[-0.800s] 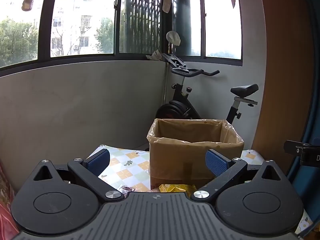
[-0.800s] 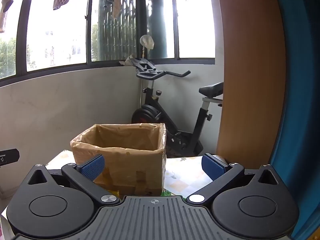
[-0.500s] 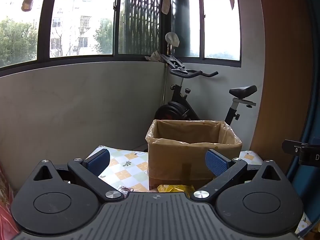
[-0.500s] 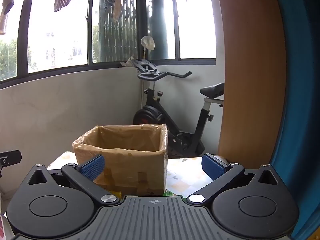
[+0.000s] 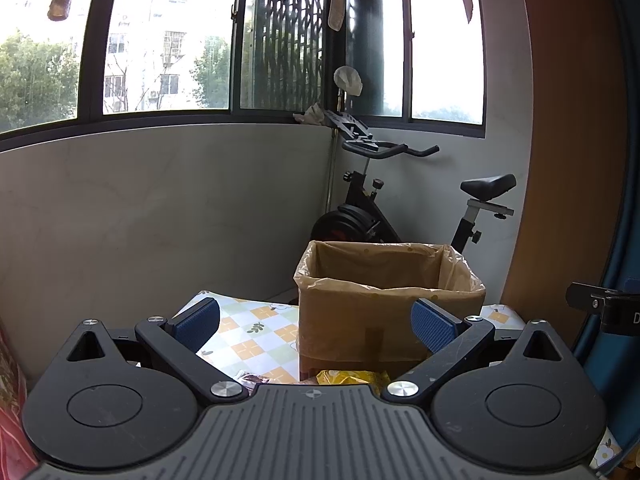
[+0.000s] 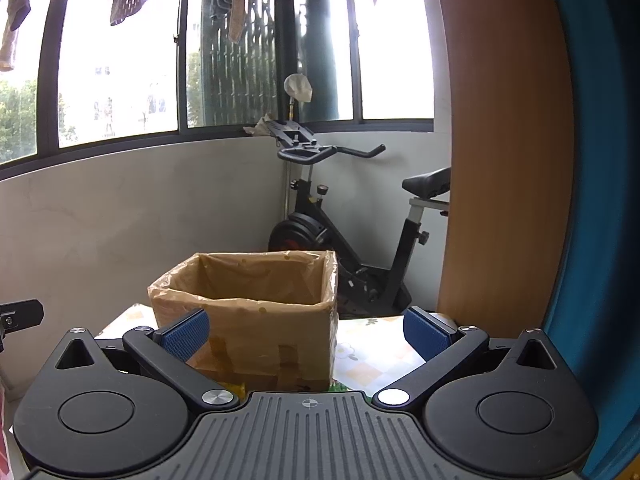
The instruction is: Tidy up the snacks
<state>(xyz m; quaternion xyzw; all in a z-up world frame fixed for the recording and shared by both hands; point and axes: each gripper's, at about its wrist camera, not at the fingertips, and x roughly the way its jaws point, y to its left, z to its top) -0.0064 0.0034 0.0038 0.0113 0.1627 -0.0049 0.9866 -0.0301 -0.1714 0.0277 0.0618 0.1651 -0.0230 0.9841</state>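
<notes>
A brown cardboard box (image 5: 384,320) lined with a clear plastic bag stands open on a checked tablecloth (image 5: 256,336); it also shows in the right wrist view (image 6: 256,328). A yellow snack packet (image 5: 352,377) and a dark packet (image 5: 254,380) lie in front of the box, mostly hidden by my left gripper's body. My left gripper (image 5: 316,320) is open and empty, held in front of the box. My right gripper (image 6: 306,330) is open and empty, also in front of the box. A yellow packet edge (image 6: 236,388) peeks out below the box.
An exercise bike (image 5: 376,216) stands behind the table in the corner under the windows. A wooden panel (image 6: 504,160) and a blue curtain (image 6: 600,200) rise at the right. The grey wall (image 5: 160,216) runs along the left. Red fabric (image 5: 10,400) lies at far left.
Both grippers have shifted slightly; the box sits a little further left in the left view and a little right in the right view. Both jaws stay open.
</notes>
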